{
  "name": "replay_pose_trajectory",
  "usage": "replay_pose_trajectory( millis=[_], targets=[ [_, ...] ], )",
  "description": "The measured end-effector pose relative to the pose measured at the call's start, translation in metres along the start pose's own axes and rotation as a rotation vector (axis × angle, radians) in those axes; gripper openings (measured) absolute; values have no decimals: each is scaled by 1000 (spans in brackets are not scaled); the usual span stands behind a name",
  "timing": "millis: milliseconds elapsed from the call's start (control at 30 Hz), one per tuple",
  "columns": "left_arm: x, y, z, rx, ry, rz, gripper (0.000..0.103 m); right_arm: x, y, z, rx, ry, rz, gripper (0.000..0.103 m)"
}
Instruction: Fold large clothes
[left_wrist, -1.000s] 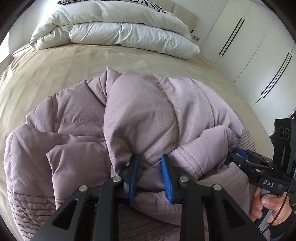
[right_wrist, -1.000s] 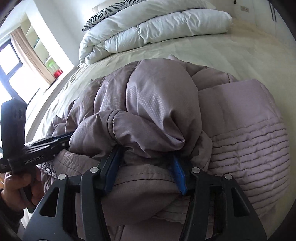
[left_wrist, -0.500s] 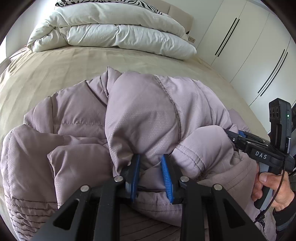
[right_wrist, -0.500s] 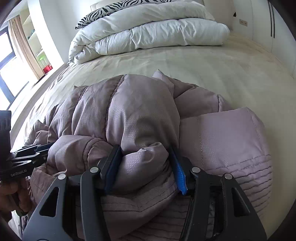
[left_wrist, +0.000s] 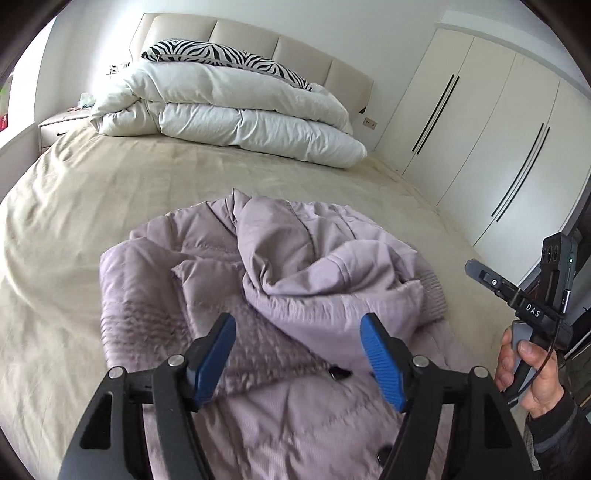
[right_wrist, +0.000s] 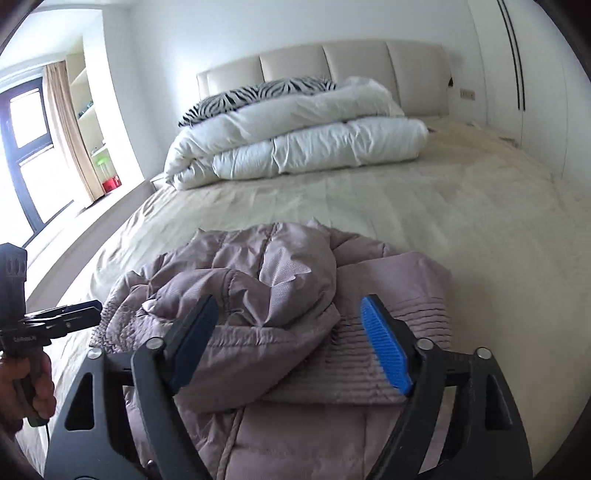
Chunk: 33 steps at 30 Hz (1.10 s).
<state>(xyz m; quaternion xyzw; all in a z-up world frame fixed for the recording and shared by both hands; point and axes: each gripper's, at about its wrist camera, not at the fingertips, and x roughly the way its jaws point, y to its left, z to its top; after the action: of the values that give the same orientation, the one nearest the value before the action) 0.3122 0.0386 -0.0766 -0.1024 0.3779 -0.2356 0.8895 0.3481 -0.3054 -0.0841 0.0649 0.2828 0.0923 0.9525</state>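
A mauve puffer jacket (left_wrist: 295, 280) lies bunched and partly folded on the near part of the beige bed (left_wrist: 110, 184); it also shows in the right wrist view (right_wrist: 280, 295). My left gripper (left_wrist: 297, 356) is open and empty, raised above the jacket's near edge. My right gripper (right_wrist: 290, 341) is open and empty, also above the jacket's near part. The right gripper shows at the right edge of the left wrist view (left_wrist: 517, 295), and the left gripper shows at the left edge of the right wrist view (right_wrist: 55, 321).
A folded white duvet (left_wrist: 229, 118) and a zebra-print pillow (left_wrist: 221, 57) lie at the head of the bed by the padded headboard (left_wrist: 258, 40). White wardrobe doors (left_wrist: 498, 129) stand along the right. A window (right_wrist: 26, 147) and curtain are at the left.
Both grippers have let go of the jacket fabric, opened wide and pulled back and up. The jacket has dropped onto the bed in a looser heap.
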Motion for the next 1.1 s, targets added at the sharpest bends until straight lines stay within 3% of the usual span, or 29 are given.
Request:
replay_pose_trajectory(
  millis=[67,167,267,367,567,833,967,1100],
  targets=[
    [-35,0,-23,-10,1,9,79,-42,3,-10,-13,-36,17,83],
    [-83,1,-68,-37,30,12,82,-97,7,-31,-2,-52,20,94],
    [-122,6,-117,-89,79,9,89,-153,7,-63,25,-63,35,95],
    [-157,12,-167,-159,109,-4,90,-201,1,-101,51,-13,75,95],
    [-191,30,-246,-367,195,-58,92,-253,-36,-186,206,197,110,95],
    [-184,28,-295,-495,312,-160,92,-301,-93,-270,406,300,61,95],
    [-179,24,-299,-493,335,-175,91,-311,-121,-299,516,370,52,95],
    [-176,15,-299,-466,375,-185,91,-315,-136,-320,603,409,107,95]
  ],
)
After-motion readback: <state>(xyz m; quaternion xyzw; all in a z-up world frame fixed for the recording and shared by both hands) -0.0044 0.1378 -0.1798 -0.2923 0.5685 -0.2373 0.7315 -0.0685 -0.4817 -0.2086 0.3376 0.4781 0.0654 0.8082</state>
